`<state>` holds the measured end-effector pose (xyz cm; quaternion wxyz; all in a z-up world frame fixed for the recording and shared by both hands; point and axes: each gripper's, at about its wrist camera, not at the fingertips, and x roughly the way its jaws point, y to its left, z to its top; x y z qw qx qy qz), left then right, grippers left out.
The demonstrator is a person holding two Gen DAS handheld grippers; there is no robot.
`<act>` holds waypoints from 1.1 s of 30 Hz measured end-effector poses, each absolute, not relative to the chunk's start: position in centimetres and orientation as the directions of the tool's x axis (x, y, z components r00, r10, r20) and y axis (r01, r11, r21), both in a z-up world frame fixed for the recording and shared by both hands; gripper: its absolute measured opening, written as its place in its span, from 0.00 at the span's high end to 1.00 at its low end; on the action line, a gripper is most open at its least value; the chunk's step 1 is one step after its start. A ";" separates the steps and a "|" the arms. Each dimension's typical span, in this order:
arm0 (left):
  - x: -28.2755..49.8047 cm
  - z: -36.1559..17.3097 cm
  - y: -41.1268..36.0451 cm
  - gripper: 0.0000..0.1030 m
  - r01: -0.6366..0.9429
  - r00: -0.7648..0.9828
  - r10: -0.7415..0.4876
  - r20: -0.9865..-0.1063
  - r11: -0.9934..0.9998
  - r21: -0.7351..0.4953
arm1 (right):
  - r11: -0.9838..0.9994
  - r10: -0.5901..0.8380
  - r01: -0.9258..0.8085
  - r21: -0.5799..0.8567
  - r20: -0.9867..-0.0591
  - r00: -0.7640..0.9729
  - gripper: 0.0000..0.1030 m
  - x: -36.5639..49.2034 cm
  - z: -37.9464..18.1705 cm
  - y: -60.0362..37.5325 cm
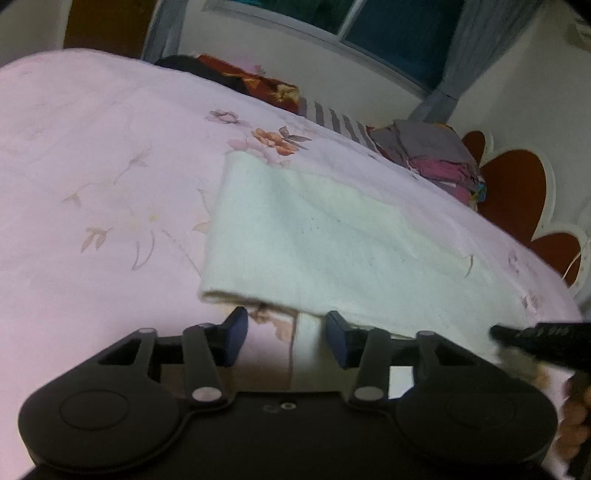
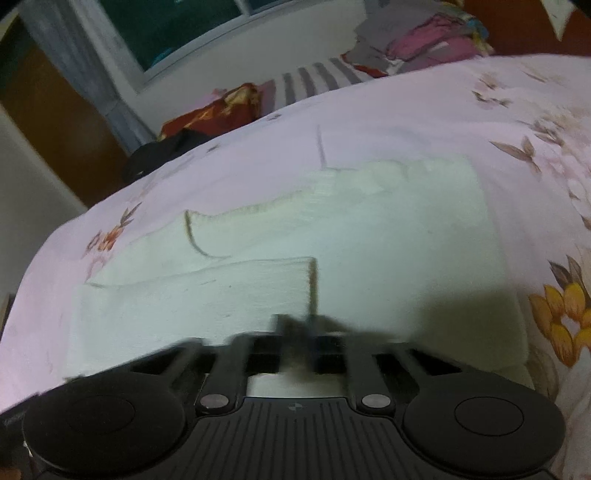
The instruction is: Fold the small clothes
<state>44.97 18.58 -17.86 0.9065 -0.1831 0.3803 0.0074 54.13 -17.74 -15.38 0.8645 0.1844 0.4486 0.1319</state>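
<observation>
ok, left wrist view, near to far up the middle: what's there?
Left gripper with fingers apart → white garment → orange flower print on the pink bedsheet → striped cloth → window.

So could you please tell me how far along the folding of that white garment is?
Partly done: the white garment lies flat on the bedsheet with one flap already folded over itself. In hand: the right gripper looks shut at its near edge, though blur hides what it pinches; the left gripper is open just short of the near edge. Left: the remaining folds.
</observation>
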 end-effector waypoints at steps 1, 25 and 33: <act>45.2 -17.9 18.2 0.61 -0.123 0.708 -0.120 -0.696 0.949 -0.289 | 0.901 0.389 -0.076 0.427 -0.718 0.578 0.97 53.9 -15.1 -17.8; 46.1 -17.7 18.5 0.80 -0.064 0.686 -0.122 -0.717 0.972 -0.227 | 0.954 0.156 0.081 0.288 -0.709 0.688 0.97 50.7 -13.9 -25.4; 46.3 -17.8 18.5 0.80 -0.060 0.682 -0.120 -0.721 0.974 -0.219 | 0.951 0.153 0.090 0.294 -0.706 0.691 0.97 50.6 -14.4 -26.0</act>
